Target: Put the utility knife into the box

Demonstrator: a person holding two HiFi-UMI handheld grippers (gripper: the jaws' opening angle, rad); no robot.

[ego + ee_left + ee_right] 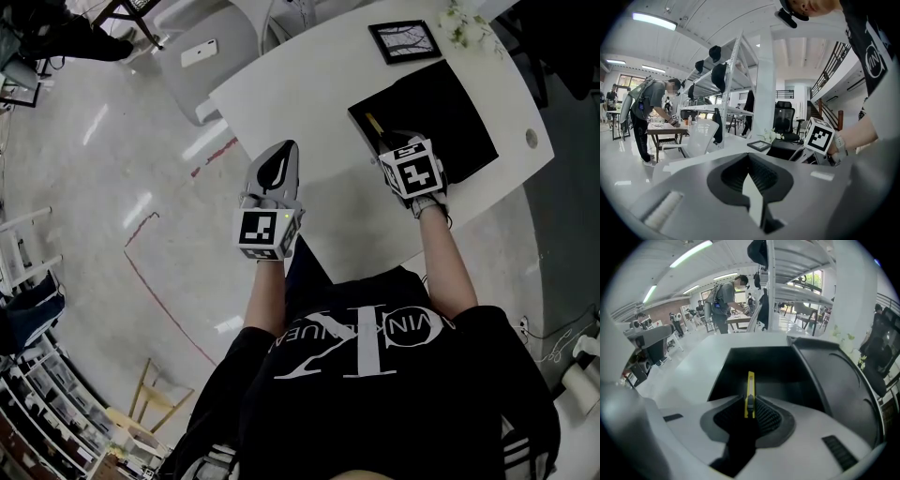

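Note:
A yellow utility knife [750, 391] sticks out forward between the jaws of my right gripper [750, 403], which is shut on it. The knife's tip hangs over the open black box [759, 363], whose lid [834, 376] lies open to the right. In the head view the right gripper [388, 143] is at the near left corner of the box [441, 112] on the white table [309, 94], and the knife [374, 125] points into it. My left gripper [284, 152] hovers over the table's near edge, shut, with nothing in it.
A black picture frame [405, 40] and a small bunch of flowers [466, 23] lie at the table's far end. A white chair [202, 56] stands beyond the table's left end. In the left gripper view a person [649, 112] bends over another table far off.

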